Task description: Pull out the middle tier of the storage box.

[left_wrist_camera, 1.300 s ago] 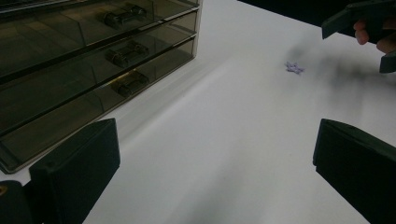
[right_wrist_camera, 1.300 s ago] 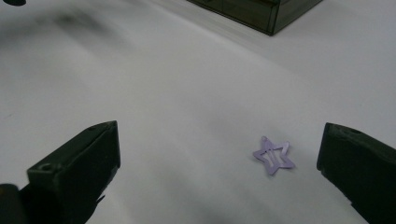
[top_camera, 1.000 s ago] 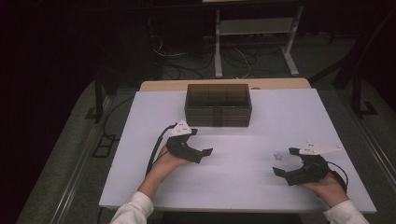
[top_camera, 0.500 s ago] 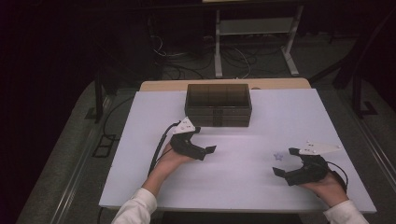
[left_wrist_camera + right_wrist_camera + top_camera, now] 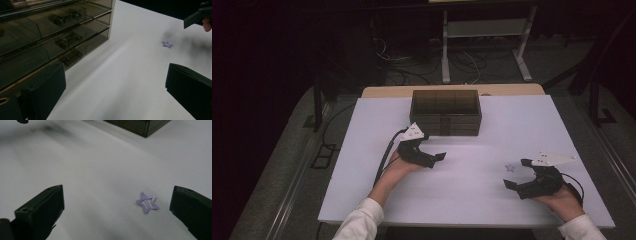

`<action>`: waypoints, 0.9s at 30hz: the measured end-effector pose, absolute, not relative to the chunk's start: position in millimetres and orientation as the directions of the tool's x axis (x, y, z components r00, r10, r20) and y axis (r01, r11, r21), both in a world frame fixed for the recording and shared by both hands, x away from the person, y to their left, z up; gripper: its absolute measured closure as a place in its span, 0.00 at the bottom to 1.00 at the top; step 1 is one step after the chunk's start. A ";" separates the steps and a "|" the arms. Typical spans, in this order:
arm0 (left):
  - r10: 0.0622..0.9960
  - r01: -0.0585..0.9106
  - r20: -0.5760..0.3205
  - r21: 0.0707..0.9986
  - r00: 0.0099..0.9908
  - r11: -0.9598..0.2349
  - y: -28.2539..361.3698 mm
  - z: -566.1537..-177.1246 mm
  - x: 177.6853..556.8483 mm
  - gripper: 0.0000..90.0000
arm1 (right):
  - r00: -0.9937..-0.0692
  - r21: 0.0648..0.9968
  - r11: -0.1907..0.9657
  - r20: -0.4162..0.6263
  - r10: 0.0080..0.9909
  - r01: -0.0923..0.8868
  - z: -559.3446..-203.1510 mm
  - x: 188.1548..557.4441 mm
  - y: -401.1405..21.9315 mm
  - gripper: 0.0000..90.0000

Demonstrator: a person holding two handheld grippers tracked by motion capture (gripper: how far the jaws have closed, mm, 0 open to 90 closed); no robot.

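A dark see-through drawer box (image 5: pixel 445 111) stands at the back middle of the white table. In the left gripper view its three drawers (image 5: pixel 50 37) show metal handles. A small purple star hair clip (image 5: pixel 511 167) lies flat on the table's right part. My left gripper (image 5: pixel 433 146) is open just in front of the box's left corner, with its left jaw close to the bottom drawer (image 5: pixel 30 72). My right gripper (image 5: pixel 515 174) is open, low over the table just short of the star clip (image 5: pixel 147 202), which lies near its right jaw. Nothing sits between either pair of jaws.
The white table top (image 5: pixel 362 165) has bare room between the two hands and to the left. A wooden edge (image 5: pixel 382 91) shows behind it. Beyond lie floor cables (image 5: pixel 412 75) and a pale metal stand (image 5: pixel 482 30) in the dark.
My left gripper has moved forward and a little right, closer to the drawer box's front. The right gripper and the star clip have stayed put.
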State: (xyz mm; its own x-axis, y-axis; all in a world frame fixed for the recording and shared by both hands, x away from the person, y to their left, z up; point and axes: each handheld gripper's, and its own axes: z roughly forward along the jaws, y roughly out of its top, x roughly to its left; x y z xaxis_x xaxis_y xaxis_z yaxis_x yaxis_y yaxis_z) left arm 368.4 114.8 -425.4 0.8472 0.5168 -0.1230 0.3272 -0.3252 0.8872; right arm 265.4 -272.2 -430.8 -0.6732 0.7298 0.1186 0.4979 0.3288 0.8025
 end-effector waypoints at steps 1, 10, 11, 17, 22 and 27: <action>0.516 0.327 -0.122 0.887 0.848 -0.326 113.9 -425.4 369.0 0.02 | -0.674 0.802 0.330 0.118 0.729 0.497 -430.9 265.4 -272.1 0.00; 0.512 0.329 -0.126 0.885 0.850 -0.329 106.2 -428.1 374.3 0.00 | -0.675 0.803 0.331 0.116 0.728 0.495 -431.2 265.8 -271.5 0.00; 0.514 0.329 -0.124 0.885 0.849 -0.330 105.3 -428.3 374.7 0.00 | -0.675 0.802 0.331 0.117 0.728 0.496 -431.3 265.8 -271.5 0.00; 0.529 0.328 -0.119 0.888 0.840 -0.322 102.3 -428.8 378.1 0.00 | -0.674 0.801 0.330 0.120 0.729 0.499 -431.4 266.2 -271.3 0.00; 0.531 0.333 -0.124 0.888 0.838 -0.318 100.2 -430.5 381.4 0.00 | -0.673 0.802 0.329 0.119 0.730 0.499 -431.5 266.4 -271.4 0.00; 0.535 0.336 -0.127 0.888 0.835 -0.314 97.4 -432.9 384.3 0.00 | -0.672 0.801 0.329 0.120 0.731 0.500 -431.5 266.5 -271.6 0.00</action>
